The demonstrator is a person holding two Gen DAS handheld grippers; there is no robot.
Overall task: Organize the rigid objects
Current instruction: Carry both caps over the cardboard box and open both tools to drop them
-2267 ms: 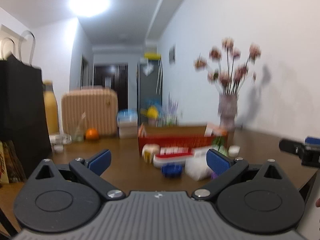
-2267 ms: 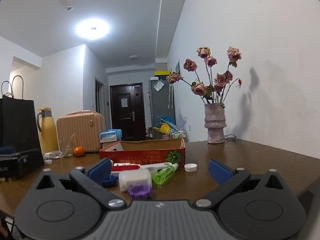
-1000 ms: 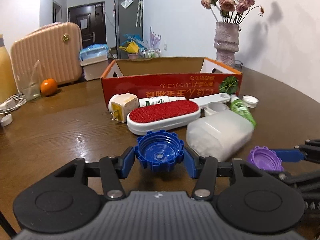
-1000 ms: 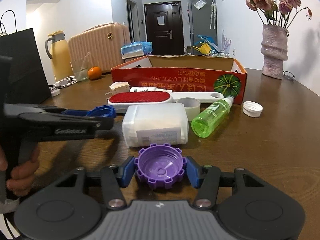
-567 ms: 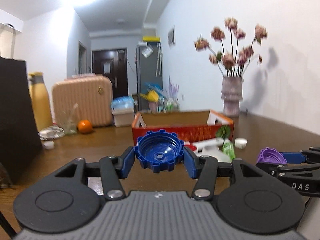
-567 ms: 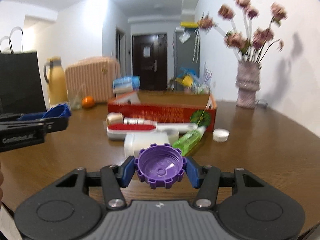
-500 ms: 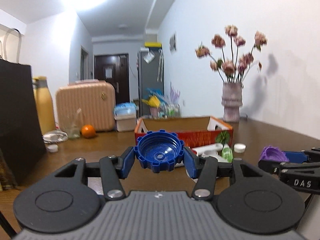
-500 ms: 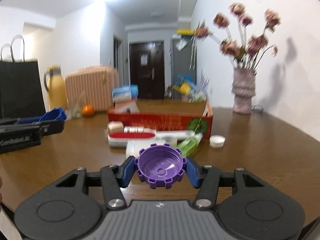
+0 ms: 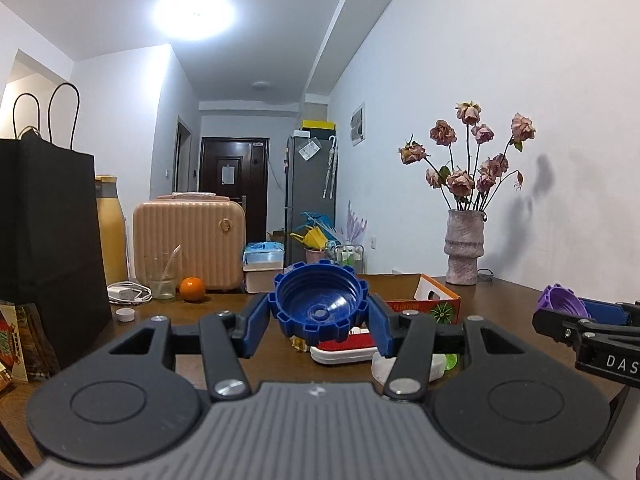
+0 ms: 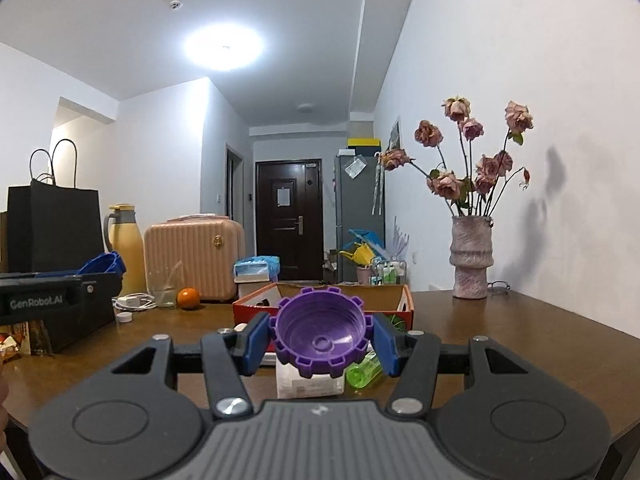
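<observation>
My left gripper [image 9: 319, 322] is shut on a blue ridged cap [image 9: 320, 304], hollow side facing me, held above the wooden table [image 9: 240, 344]. My right gripper [image 10: 322, 340] is shut on a purple ridged cap [image 10: 322, 330], also lifted. The right gripper with its purple cap [image 9: 562, 306] shows at the right edge of the left wrist view. The left gripper with its blue cap [image 10: 102, 264] shows at the left of the right wrist view. A red cardboard box [image 10: 256, 304] stands open behind both caps. A red lint brush [image 9: 344, 350], a white container [image 10: 308, 386] and a green bottle [image 10: 364, 372] lie before it.
A black paper bag [image 9: 44, 248], a yellow jug [image 9: 110, 232], a pink case [image 9: 188, 240], a glass [image 9: 162, 276] and an orange [image 9: 192, 289] stand at the left and back. A vase of dried roses [image 9: 464, 252] stands at the right by the wall. A small white cap [image 9: 125, 314] lies near the bag.
Both grippers closed on the caps on the table, then lifted them and tilted up. Since half a second ago both have risen slightly, the table objects sitting lower in view.
</observation>
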